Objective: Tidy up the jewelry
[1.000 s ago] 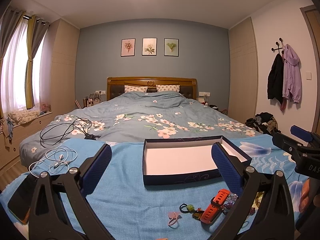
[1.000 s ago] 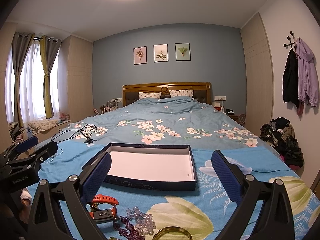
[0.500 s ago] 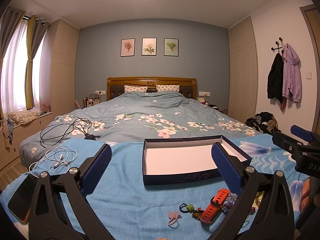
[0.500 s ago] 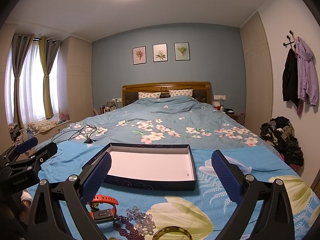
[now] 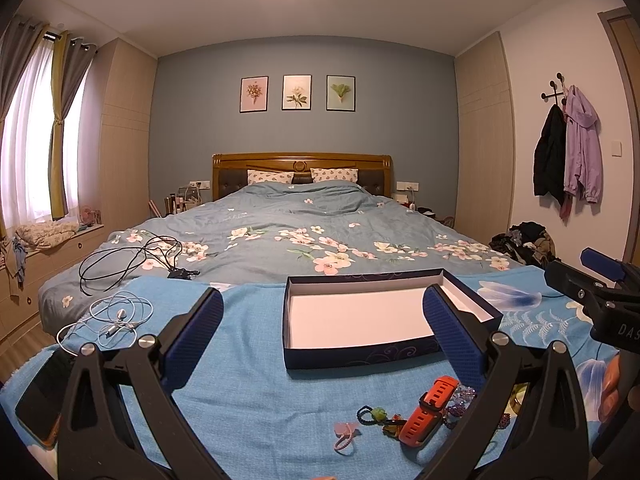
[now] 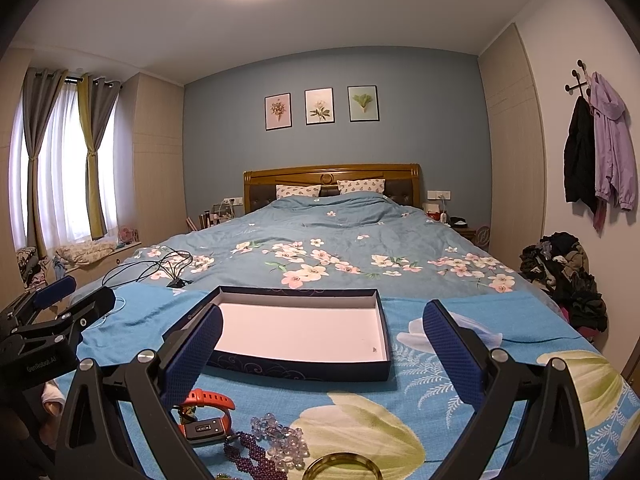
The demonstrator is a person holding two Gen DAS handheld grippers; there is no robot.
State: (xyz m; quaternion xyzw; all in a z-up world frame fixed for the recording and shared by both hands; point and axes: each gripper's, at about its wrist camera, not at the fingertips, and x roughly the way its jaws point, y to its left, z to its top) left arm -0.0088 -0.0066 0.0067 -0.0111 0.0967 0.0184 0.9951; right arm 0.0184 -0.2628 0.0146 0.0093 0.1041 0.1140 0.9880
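An open dark blue box [image 5: 360, 354] with a white floor stands empty on the blue cloth; it also shows in the right wrist view [image 6: 296, 368]. Near me lie an orange watch [image 5: 430, 412] [image 6: 208, 414], a green-beaded bracelet [image 5: 374, 414], a pink ring-like piece [image 5: 346, 434], a clear bead bracelet [image 6: 280, 436], a purple bead bracelet [image 6: 246, 450] and a gold bangle [image 6: 344, 468]. My left gripper [image 5: 322, 332] is open and empty above the cloth, left of the jewelry. My right gripper [image 6: 322, 344] is open and empty above the jewelry.
White earphones [image 5: 116, 314] and a black cable [image 5: 128, 258] lie on the bed at left. A phone [image 5: 40, 392] lies at the cloth's left edge. The bed with the floral duvet [image 5: 312, 232] stretches behind the box. Clothes are piled [image 6: 564, 272] on the floor at right.
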